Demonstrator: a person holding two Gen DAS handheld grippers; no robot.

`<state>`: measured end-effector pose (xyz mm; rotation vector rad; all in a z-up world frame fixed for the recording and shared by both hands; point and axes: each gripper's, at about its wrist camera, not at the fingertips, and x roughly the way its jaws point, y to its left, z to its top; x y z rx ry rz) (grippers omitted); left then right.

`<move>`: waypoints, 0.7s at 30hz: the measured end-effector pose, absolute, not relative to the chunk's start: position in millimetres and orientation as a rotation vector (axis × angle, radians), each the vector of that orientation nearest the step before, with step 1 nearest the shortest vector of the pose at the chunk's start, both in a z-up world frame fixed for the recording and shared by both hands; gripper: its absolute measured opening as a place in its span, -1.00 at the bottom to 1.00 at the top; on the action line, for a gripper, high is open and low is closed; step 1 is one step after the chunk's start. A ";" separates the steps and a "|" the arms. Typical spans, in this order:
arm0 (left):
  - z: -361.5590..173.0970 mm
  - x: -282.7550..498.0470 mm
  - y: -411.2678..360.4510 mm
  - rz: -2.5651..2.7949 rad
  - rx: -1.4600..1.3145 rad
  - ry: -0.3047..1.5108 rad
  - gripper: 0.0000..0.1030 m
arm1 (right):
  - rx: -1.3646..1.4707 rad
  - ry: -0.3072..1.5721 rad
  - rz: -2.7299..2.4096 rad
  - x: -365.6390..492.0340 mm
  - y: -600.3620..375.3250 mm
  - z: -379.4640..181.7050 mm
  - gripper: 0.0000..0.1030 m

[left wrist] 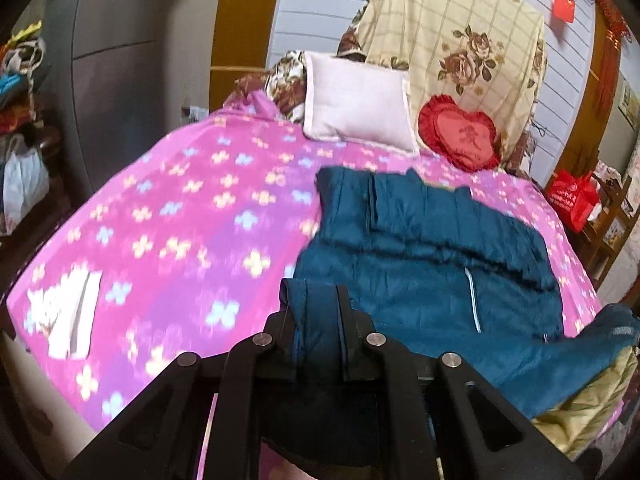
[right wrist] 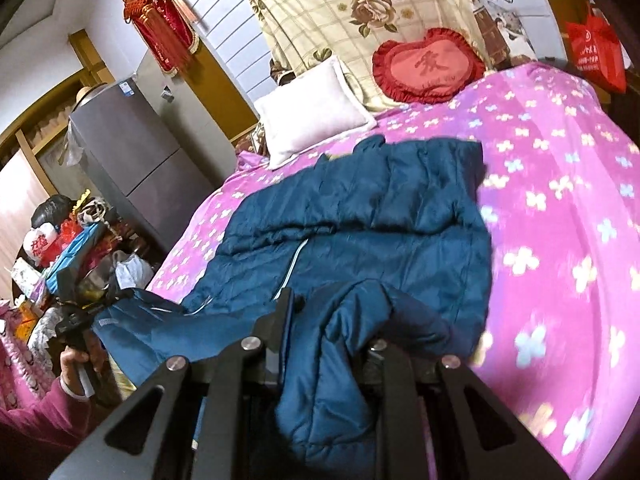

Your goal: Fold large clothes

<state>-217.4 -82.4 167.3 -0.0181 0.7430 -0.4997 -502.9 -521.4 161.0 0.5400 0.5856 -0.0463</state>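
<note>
Jacket [left wrist: 420, 248] hem is what you are lifting: the large blue quilted garment is lying across the pink flowered bed [left wrist: 168, 216], its far end reaching toward the white pillow [left wrist: 356, 104] and the red heart cushion [left wrist: 460, 136], while its near edge is coming up off the cover in your two grips. Your left tongs [left wrist: 316, 320] are clamped shut on a bunched corner of blue fabric, the padding squeezed between the black jaws. Your right tongs [right wrist: 332, 312] are likewise pinching a thick fold of the same jacket, jaws drawn nearly together around it. In the right wrist view your left hand [right wrist: 76, 364] is showing at the lower left, well apart from the right grip, with a stretch of hem sagging between the two.

To do this fold well, you are wanting that sag taken out: keep both grips level with each other and spread enough that the edge is running taut. Carry the edge forward over the body of the jacket toward the pillow end, aiming to lay it squarely on the far edge rather than at a slant. Puffy fabric is likely to slip or spring back, so hold the pinch firm until the cloth is resting flat. The pale zipper line [left wrist: 474, 300] is giving you a handy guide for keeping things straight. A loose flap with yellowish lining [left wrist: 592, 400] is hanging off the bed's near side; watch that it is not dragging under the fold.
</note>
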 end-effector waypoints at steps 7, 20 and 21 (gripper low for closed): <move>182.9 -178.7 -128.4 -0.438 0.040 0.657 -1.00 | 0.502 0.586 -0.115 -458.2 -555.4 176.4 -0.64; 186.5 -76.5 -224.8 -0.315 0.130 0.612 -1.00 | 0.486 0.609 -0.250 -358.6 -627.7 187.7 -0.64; 184.8 -72.3 -229.2 -0.308 0.136 0.610 -1.00 | 0.488 0.610 -0.259 -350.0 -633.9 187.0 -0.64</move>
